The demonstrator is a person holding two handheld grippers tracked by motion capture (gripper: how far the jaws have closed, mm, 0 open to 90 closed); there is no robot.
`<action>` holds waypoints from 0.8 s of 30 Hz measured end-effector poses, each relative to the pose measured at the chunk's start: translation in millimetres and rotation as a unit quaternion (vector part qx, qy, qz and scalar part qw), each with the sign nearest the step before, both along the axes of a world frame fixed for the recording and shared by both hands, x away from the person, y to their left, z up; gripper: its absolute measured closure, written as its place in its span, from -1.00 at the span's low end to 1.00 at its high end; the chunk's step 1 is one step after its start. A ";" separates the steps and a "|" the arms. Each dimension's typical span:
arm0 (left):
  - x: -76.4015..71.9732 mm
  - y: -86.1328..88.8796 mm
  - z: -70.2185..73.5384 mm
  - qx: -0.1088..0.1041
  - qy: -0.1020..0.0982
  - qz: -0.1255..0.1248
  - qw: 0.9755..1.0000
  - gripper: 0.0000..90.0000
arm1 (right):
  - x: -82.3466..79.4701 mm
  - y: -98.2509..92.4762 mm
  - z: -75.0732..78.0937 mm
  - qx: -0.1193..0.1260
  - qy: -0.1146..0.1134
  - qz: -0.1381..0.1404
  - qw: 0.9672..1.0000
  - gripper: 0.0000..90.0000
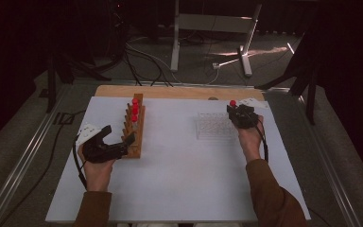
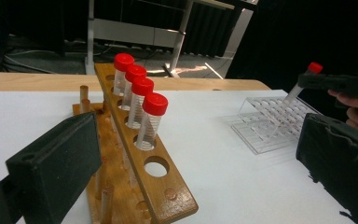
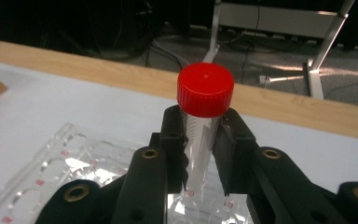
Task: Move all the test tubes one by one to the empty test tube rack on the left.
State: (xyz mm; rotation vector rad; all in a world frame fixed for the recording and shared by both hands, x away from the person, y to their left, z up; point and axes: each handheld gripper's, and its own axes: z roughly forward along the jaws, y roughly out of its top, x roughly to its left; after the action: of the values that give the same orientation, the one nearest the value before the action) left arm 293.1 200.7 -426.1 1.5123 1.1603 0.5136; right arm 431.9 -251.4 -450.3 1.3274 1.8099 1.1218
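Five red-capped tubes are in sight: four stand in a row in the wooden rack (image 2: 135, 154), and the fifth tube (image 3: 204, 121) is in the right gripper (image 3: 204, 161). One clear plastic tray (image 1: 212, 126) with many small wells lies on the white table (image 1: 179, 179), well apart from the rack. Two grippers are at work, one in each hand.

In the right gripper view, the jaws are pressed against the clear body of the fifth tube from both sides, just under its cap, so the tube is clamped. It stands nearly upright, with its lower end over the tray's wells; whether the tip touches the tray cannot be told. From the high view, this gripper (image 1: 241, 116) sits at the tray's right edge.

The left gripper (image 1: 118, 146) has its jaws wide apart, at the near end of the rack. In its own view the rack lies between the two jaws with a clear gap to the right one; contact on the left side cannot be judged. Two empty holes show in the rack's top board, nearer than the four tubes.

The held tube is a see-through cylinder with fine printed marks along its side and a ribbed, round red screw cap.
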 end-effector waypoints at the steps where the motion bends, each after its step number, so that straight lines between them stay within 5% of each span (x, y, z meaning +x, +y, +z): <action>1: 0.1 -0.1 -0.1 0.001 0.000 0.000 1.000 -0.99 | -0.9 -0.3 2.1 0.000 -0.005 0.000 1.000 0.65; 12: 2.0 -0.8 -2.9 0.004 0.006 -0.001 1.000 -0.99 | -19.8 -8.0 26.5 0.030 -0.043 0.015 0.998 0.65; 24: 2.9 -6.4 -4.7 0.012 0.008 -0.005 1.000 -0.99 | -54.1 -2.8 31.7 0.050 -0.052 0.073 0.995 0.65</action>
State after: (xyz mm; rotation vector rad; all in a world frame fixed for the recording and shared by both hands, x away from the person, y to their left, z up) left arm 296.0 194.3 -430.8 1.5441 1.1619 0.5119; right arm 377.8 -254.3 -418.6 1.1848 1.8185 1.3509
